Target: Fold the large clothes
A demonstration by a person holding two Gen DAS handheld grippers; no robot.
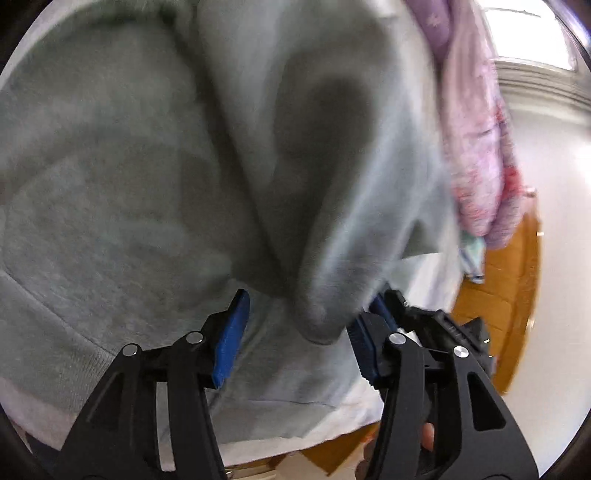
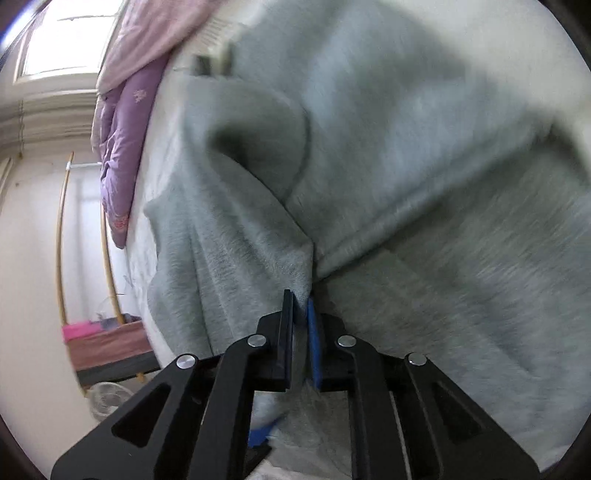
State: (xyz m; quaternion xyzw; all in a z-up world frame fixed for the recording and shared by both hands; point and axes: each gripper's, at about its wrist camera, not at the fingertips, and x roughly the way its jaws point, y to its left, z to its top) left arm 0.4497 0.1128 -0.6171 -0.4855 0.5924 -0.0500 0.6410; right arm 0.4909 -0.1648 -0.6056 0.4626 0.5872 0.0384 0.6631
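nearest the left wrist camera, two black gripper arms with blue pads reach up from the bottom edge. the left gripper (image 1: 295, 332) has its fingers spread wide, and a rounded, hanging fold of the grey sweatshirt (image 1: 155, 177) dips down between them, closer to the right pad. whether the fabric touches either pad cannot be told. the sweatshirt fills most of this view, soft and blurred, with a ribbed hem band curving along the lower left. it lies on a white bed sheet (image 1: 417, 273), which shows as a pale strip below and to the right of the garment. part of the other gripper, black with a blue pad, sits just behind the right finger. to the upper right, a pink and purple quilt (image 1: 476, 147) is bunched at the bed's edge. beyond it are a bright window (image 1: 532, 33), a white wall, and an orange-brown wooden floor (image 1: 513, 302).

in the right wrist view, the right gripper (image 2: 301, 314) has its fingers drawn close together, pinching a thin edge of the grey sweatshirt (image 2: 406, 147) between a black pad and a blue pad. fabric drapes away from the pinch in folds, up and to both sides, covering most of the frame. at the left, the quilt (image 2: 122, 140) hangs over the bed's side. further left are the window (image 2: 70, 40), a thin wooden frame (image 2: 59, 236), a pink item (image 2: 79, 331) on a low surface, and a small white fan (image 2: 107, 398) on the floor.
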